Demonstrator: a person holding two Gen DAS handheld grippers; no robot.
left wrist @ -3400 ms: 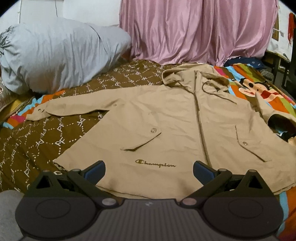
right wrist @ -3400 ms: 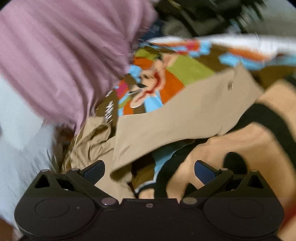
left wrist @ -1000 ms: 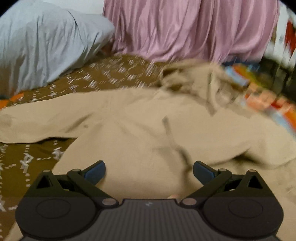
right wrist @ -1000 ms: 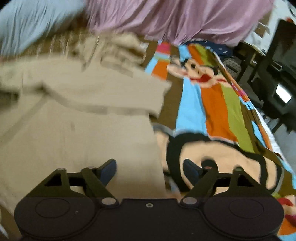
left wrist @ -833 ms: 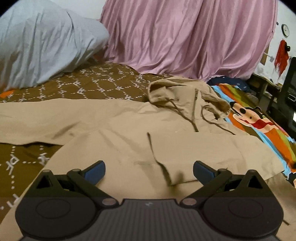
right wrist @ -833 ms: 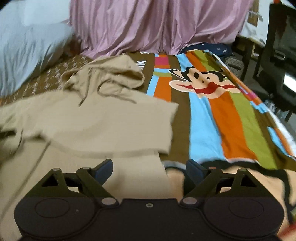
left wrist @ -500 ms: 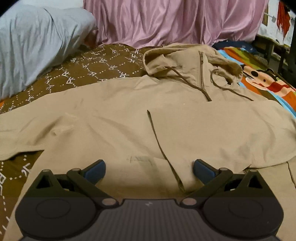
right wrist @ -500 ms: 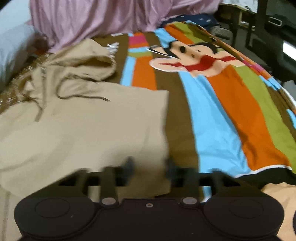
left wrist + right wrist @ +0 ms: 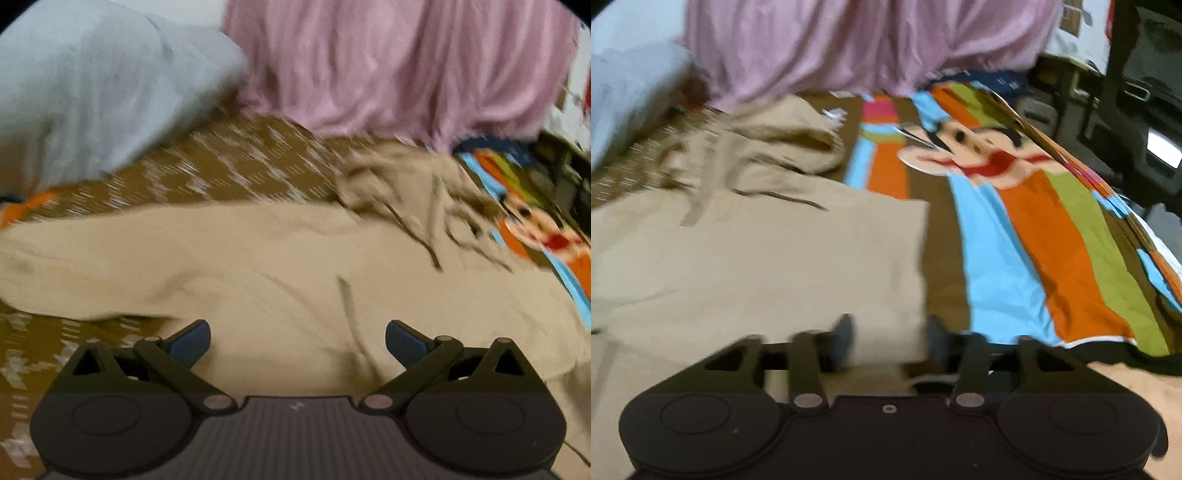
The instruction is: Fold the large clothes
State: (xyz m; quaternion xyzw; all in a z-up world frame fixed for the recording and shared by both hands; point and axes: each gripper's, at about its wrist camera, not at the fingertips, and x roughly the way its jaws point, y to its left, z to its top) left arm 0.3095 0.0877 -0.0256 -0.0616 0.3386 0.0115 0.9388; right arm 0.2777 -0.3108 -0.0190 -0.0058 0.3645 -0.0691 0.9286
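A tan hooded jacket (image 9: pixel 280 258) lies spread on the bed, its right sleeve folded across the chest and its left sleeve (image 9: pixel 92 251) stretched out to the left. My left gripper (image 9: pixel 297 341) is open and empty just above the jacket's lower front. In the right wrist view the jacket (image 9: pixel 757 251) fills the left half, hood (image 9: pixel 783 140) at the back. My right gripper (image 9: pixel 888 341) has its jaws narrowed around the folded edge of the jacket; blur hides whether they pinch it.
The bed has a brown patterned cover (image 9: pixel 229 162) and a bright striped cartoon blanket (image 9: pixel 1034 236) on the right. A grey bundle of bedding (image 9: pixel 92 85) and a pink curtain (image 9: pixel 388 62) stand behind. Dark furniture (image 9: pixel 1137 92) stands at the far right.
The right sleeve has been folded across the chest. The right gripper's jaws have narrowed over the folded edge. The left gripper has swung left and stays open.
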